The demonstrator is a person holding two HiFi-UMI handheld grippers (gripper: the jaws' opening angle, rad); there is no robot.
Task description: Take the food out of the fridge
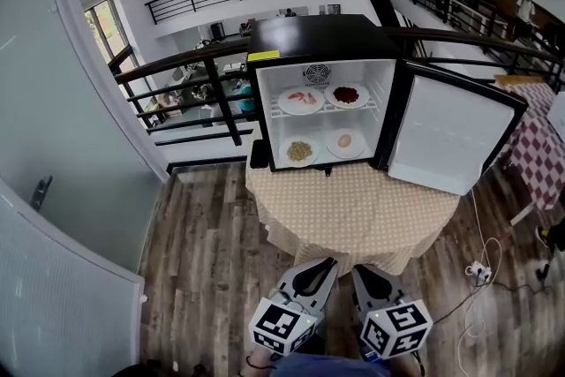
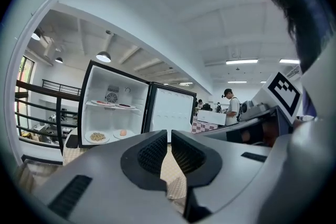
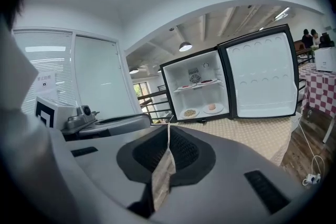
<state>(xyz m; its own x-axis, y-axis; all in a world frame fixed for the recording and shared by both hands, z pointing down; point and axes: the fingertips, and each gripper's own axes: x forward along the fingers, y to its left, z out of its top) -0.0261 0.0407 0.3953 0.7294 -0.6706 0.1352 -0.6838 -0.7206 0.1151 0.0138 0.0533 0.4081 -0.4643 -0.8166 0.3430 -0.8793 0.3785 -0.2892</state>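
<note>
A small black fridge (image 1: 314,40) stands open on a round table with a beige cloth (image 1: 353,207), its door (image 1: 455,132) swung out to the right. Inside, the upper shelf holds two plates of food (image 1: 300,99) (image 1: 346,94). Two more plates (image 1: 300,151) (image 1: 345,142) rest on the fridge floor. My left gripper (image 1: 325,264) and right gripper (image 1: 362,273) hover side by side short of the table's near edge, both shut and empty. The left gripper view shows the shut left gripper (image 2: 169,136) facing the fridge (image 2: 113,113). The right gripper (image 3: 169,131) faces the fridge (image 3: 202,92) too.
A black railing (image 1: 203,71) runs behind the table and a glass door (image 1: 53,146) stands at the left. At the right are a red-checked table (image 1: 543,146) and a cable with a power strip (image 1: 479,269) on the wood floor. People stand far back.
</note>
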